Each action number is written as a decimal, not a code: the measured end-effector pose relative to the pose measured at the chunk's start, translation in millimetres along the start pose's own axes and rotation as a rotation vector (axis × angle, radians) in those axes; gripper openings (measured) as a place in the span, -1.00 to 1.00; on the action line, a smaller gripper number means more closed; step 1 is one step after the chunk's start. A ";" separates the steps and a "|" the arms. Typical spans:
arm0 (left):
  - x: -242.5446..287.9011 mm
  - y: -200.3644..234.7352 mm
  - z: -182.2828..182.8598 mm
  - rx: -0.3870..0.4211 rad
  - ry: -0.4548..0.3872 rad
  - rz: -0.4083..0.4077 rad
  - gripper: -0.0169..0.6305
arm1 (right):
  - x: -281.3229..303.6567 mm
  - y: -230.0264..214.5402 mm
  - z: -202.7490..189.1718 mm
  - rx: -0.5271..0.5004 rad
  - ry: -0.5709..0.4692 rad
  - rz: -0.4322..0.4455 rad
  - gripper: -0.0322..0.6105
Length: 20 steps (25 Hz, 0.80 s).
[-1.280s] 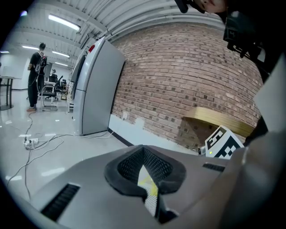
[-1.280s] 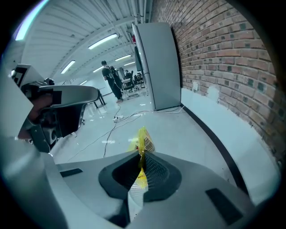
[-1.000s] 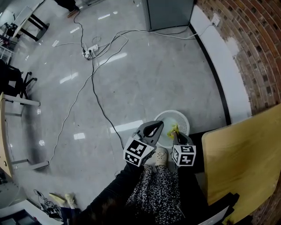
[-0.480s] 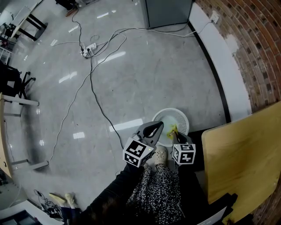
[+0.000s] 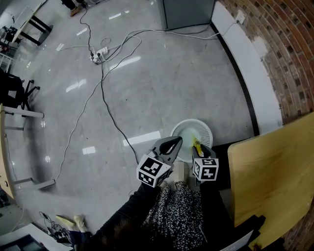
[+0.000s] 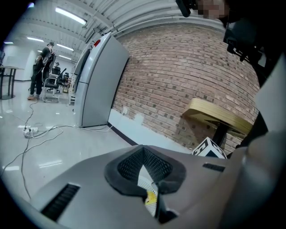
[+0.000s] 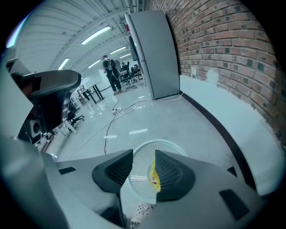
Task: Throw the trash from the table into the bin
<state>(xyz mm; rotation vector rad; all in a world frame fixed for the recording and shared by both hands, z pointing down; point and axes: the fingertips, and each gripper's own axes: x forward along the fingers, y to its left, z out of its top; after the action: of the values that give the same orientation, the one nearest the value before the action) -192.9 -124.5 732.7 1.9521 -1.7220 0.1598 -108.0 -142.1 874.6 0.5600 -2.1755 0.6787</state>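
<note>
We are just opening the right gripper (image 7: 143, 172) jaws, the thin yellow wrapper (image 7: 154, 175) hanging upright at their three-o'clock pad above the round white mesh bin (image 7: 142, 157); the left gripper (image 6: 143, 150) is closed and empty.

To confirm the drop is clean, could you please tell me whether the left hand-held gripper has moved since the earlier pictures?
No, not noticeably: the left hand-held gripper keeps its tip at the near-left rim of the white bin, as before.

power strip (image 5: 99, 53) and cables (image 5: 102, 90) on floor (image 5: 171, 83), grey cabinet (image 5: 189, 13) by brick wall (image 5: 289, 59)
</note>
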 end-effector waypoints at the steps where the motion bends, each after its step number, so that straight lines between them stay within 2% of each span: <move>1: -0.7 -0.9 -1.2 0.003 0.004 -0.003 -0.93 | 1.3 1.1 -0.6 0.007 0.004 0.005 -0.44; 4: -1.0 -4.1 -2.0 0.008 0.008 -0.011 -0.93 | 2.6 2.4 -2.0 0.017 0.012 0.004 -0.38; 8: -3.2 -4.9 4.0 0.023 0.001 -0.015 -0.93 | -3.1 5.7 7.2 -0.019 -0.045 -0.004 -0.38; 20: -30.2 -2.1 43.5 0.039 -0.048 0.019 -0.93 | -44.2 34.6 60.4 -0.091 -0.136 0.011 -0.39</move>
<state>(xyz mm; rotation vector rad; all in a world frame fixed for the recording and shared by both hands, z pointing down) -207.3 -117.4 682.1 1.9835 -1.7810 0.1550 -134.4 -146.1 796.5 0.5616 -2.3249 0.5580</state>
